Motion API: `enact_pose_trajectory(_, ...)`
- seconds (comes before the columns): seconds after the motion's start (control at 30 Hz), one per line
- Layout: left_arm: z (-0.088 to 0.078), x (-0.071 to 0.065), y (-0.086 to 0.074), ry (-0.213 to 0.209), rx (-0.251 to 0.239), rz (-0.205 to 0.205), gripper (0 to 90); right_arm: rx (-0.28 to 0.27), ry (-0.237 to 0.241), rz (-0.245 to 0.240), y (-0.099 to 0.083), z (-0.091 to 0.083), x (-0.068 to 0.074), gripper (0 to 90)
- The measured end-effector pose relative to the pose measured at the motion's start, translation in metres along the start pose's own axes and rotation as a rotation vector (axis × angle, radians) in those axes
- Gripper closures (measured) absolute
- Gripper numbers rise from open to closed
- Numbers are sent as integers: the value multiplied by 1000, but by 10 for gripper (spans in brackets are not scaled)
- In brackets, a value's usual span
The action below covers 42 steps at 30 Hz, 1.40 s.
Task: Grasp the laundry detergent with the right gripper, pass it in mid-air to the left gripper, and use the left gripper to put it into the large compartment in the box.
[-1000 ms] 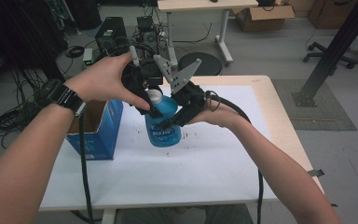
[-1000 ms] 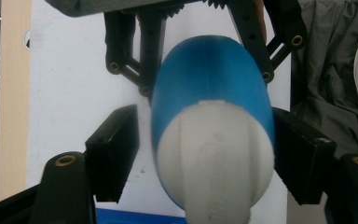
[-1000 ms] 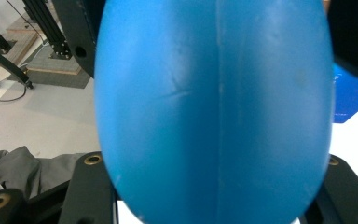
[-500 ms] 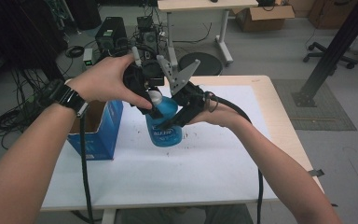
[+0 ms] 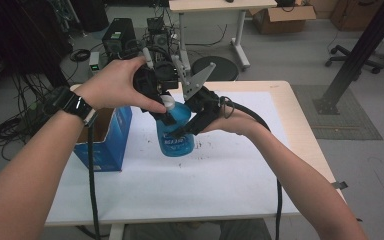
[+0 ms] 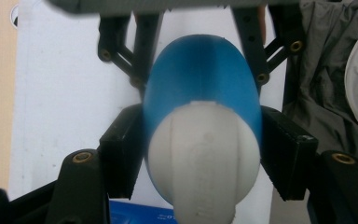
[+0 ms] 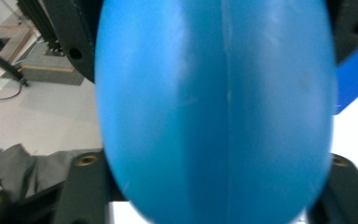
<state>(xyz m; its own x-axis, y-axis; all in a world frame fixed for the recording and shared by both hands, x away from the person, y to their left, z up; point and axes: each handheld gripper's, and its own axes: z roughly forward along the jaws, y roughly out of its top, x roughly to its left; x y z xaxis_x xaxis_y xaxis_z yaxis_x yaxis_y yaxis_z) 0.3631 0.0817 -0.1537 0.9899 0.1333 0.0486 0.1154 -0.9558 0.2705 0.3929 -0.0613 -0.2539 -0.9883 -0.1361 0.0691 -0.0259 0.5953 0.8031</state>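
A blue plastic bottle [image 5: 177,140] with a white cap [image 5: 168,102] stands tilted above the white-covered table [image 5: 230,175]. My left gripper [image 5: 165,111] comes down from above and is shut on the cap [image 6: 203,158], a black pad [image 6: 121,154] pressing on each side. My right gripper [image 5: 186,129] reaches in from the right and is shut on the bottle's body [image 7: 214,112], which bulges between its jaws. In the left gripper view the blue body [image 6: 200,70] runs away below the cap, with the right gripper's linkage [image 6: 254,51] clamped around it.
An open blue cardboard box [image 5: 105,145] stands on the table's left part, just left of the bottle. Dark specks dot the white sheet near the bottle. A cable [image 5: 92,170] hangs from the left gripper over the front edge. Desks, boxes and cables lie beyond the table.
The left hand and its gripper have shifted slightly at the cap. The bottle and the right gripper stay where they were.
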Motion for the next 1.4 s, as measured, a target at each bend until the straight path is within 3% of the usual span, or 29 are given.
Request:
enact_pose_trajectory(0.1,-2,1,-2,5,6,-25,381,-16,-26,21,-2,-5,-1,232)
enact_pose_trajectory(0.23,-8,3,-5,19,25,-70,381,23,-54,39,-9,-11,-4,157)
enact_pose_trajectory(0.33,-12,5,-8,31,32,-101,381,93,-62,44,-16,-14,-5,117)
enact_pose_trajectory(0.37,-17,7,-10,44,47,-134,381,118,-70,44,-19,-15,-5,106)
enact_pose_trajectory(0.47,-25,9,-13,71,70,-183,381,187,-77,48,-26,-19,-4,83)
enact_pose_trajectory(0.5,-25,9,-13,71,70,-183,381,203,-79,51,-28,-21,-4,83)
enact_pose_trajectory(0.8,-57,23,-36,207,73,-457,381,367,-107,47,-48,-39,-1,72)
enact_pose_trajectory(0.9,-67,30,-49,251,52,-573,382,395,-116,47,-53,-47,-1,76)
enact_pose_trajectory(0.97,-73,32,-57,287,45,-676,382,418,-126,59,-57,-53,-1,78)
enact_pose_trajectory(1.2,-90,47,-94,371,69,-961,382,453,-187,100,-73,-74,-5,80)
enact_pose_trajectory(1.3,-95,51,-108,401,78,-1061,383,475,-204,117,-80,-82,-6,82)
enact_pose_trajectory(1.4,-98,55,-123,424,73,-1136,383,491,-222,133,-86,-89,-7,82)
